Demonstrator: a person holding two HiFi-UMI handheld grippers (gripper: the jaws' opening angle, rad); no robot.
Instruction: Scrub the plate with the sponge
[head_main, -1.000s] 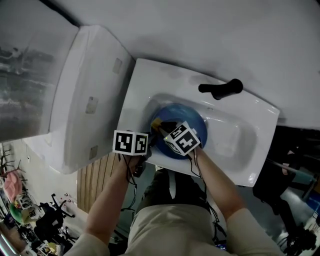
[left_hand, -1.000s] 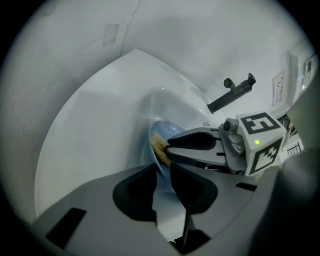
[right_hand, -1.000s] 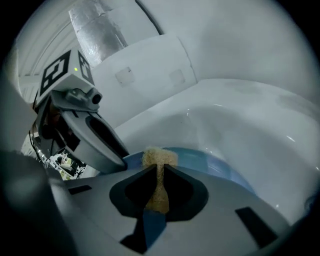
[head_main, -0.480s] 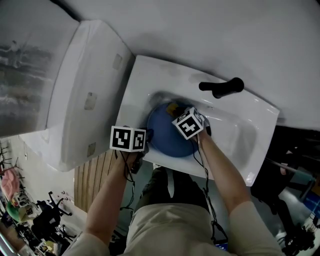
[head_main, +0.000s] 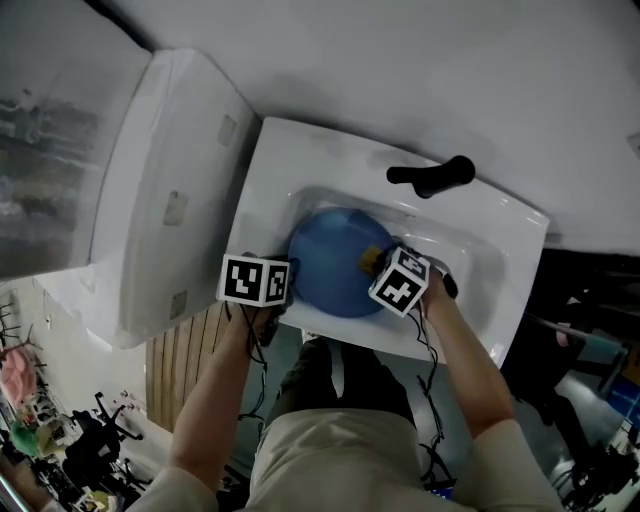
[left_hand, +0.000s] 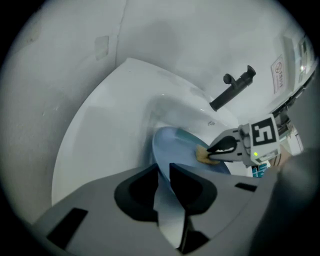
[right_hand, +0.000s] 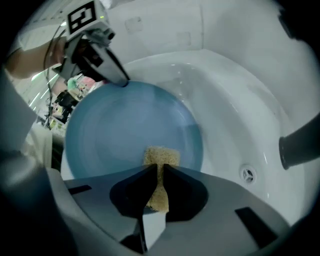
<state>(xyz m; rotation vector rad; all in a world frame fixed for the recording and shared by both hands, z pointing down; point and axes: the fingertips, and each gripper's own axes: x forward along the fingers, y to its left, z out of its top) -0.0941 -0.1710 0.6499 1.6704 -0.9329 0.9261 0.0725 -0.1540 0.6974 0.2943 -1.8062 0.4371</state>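
Note:
A blue plate (head_main: 325, 265) stands tilted in the white sink (head_main: 480, 275). My left gripper (head_main: 288, 295) holds the plate's near left rim. In the left gripper view its jaws (left_hand: 164, 171) are closing, with the plate (left_hand: 175, 147) pinched between them. My right gripper (head_main: 380, 263) is shut on a tan sponge (head_main: 372, 257) and presses it on the plate's right part. In the right gripper view the sponge (right_hand: 161, 156) sits between the jaws (right_hand: 161, 172) against the plate (right_hand: 125, 127). The left gripper (right_hand: 121, 80) shows at the plate's far rim.
A black faucet lever (head_main: 432, 176) sticks out over the sink's back edge. The drain (right_hand: 247, 173) lies to the plate's right in the basin. A white slanted cabinet (head_main: 170, 200) stands left of the sink. The person's legs are below the sink's front edge.
The right gripper has swept the sponge across the plate, from its upper left over the top to its right side. The left gripper has stayed on the rim.

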